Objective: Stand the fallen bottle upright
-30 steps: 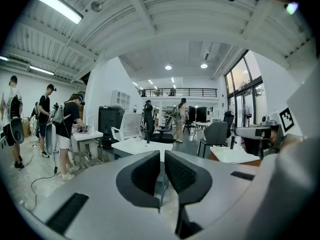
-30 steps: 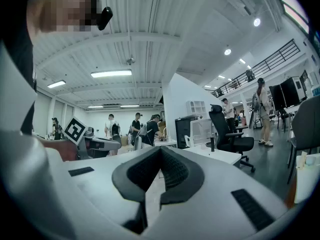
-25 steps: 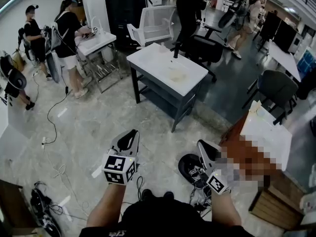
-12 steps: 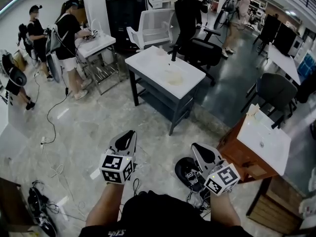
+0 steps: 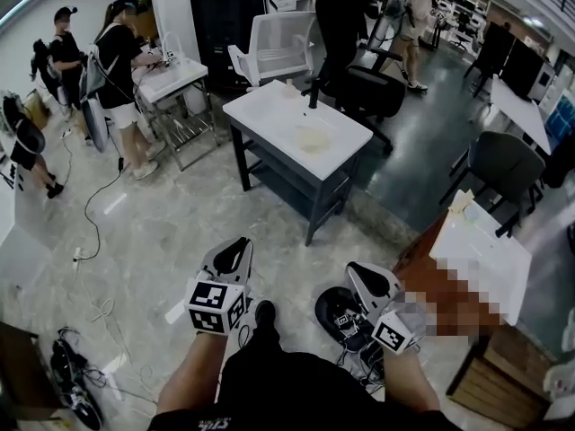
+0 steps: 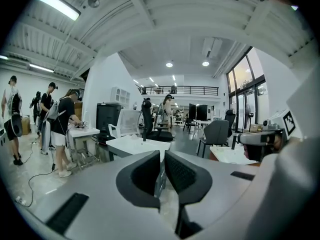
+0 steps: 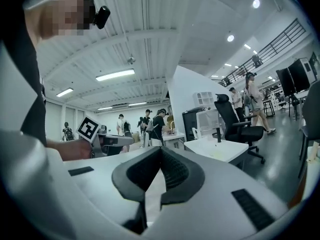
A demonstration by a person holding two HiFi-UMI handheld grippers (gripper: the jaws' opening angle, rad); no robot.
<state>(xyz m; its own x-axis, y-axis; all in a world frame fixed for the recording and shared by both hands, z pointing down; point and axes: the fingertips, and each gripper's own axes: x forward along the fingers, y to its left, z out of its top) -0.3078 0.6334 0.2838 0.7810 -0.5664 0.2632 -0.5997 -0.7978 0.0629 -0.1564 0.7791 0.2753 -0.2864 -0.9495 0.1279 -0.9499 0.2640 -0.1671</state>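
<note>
Head view: compared with a second ago, the white, smooth-topped desk [image 5: 269,115] sits slightly nearer, and a dark shoe [image 5: 264,312] now shows between the arms. The person seems to be walking up, so the task has not begun. A pale, glassy shape lying on the desk is probably the fallen bottle [image 5: 312,137], well apart from the left hand-held gripper [image 5: 237,246] and the right hand-held gripper [image 5: 357,273].

Left gripper view: the ribbed black pads are closed, with nothing between them.

Right gripper view: the jaws are pressed together and empty. A slim dark post [image 7: 218,134] stands on the desk.
</note>
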